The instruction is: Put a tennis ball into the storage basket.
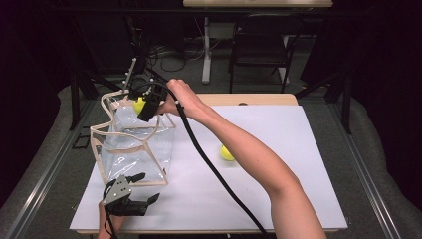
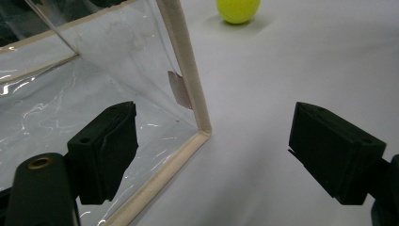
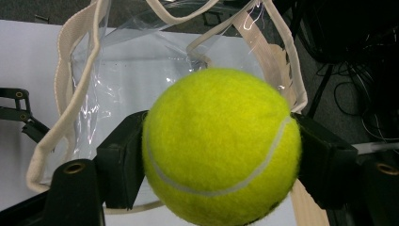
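Observation:
A clear plastic bag [image 1: 134,144] with cream trim and handles stands open at the table's left. My right gripper [image 1: 147,107] hovers over the bag's far rim, shut on a yellow tennis ball [image 1: 139,104]. In the right gripper view that ball [image 3: 221,146] sits pressed between both pads, with the bag's mouth [image 3: 117,70] beyond it. A second tennis ball [image 1: 227,153] lies on the mat to the right, partly behind the forearm. My left gripper [image 1: 148,186] rests open by the bag's near corner [image 2: 188,94], holding nothing, and the loose ball [image 2: 238,9] lies farther off.
A white mat [image 1: 278,149] covers the wooden table. The right gripper's black cable [image 1: 214,169] trails across the mat's middle. Behind the table stand a black chair [image 1: 261,45] and a white table leg [image 1: 206,50], with cables on the floor.

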{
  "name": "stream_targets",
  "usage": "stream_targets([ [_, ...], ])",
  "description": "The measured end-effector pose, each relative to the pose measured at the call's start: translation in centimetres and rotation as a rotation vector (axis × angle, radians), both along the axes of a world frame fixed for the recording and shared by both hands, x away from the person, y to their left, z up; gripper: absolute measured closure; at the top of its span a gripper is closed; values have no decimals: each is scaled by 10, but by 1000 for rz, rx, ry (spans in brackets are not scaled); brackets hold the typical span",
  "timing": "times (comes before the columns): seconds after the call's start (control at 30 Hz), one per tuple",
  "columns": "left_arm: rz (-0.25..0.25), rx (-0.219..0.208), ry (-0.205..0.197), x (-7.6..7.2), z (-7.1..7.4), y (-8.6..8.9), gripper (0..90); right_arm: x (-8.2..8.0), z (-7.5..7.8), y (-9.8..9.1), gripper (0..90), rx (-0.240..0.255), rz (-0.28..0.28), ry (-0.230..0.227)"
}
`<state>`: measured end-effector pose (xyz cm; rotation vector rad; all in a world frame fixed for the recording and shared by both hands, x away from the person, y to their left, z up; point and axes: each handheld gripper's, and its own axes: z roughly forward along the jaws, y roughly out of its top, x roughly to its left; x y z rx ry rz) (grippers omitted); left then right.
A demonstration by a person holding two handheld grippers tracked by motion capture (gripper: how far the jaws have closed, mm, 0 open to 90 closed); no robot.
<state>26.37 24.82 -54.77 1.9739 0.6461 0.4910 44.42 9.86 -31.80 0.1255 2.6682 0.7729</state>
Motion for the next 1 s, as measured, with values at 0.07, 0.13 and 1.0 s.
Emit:
stream_targets([
  [0.07,-2,-2,-1,0,0,0,158,0,-1,1,264,-1,0,0],
  [0.13,-1,-2,1,0,0,0,158,0,-2,2,265,-1,4,3],
  [1.0,-7,-1,3,1,0,0,158,-1,-17,18,263,-45,15,41],
])
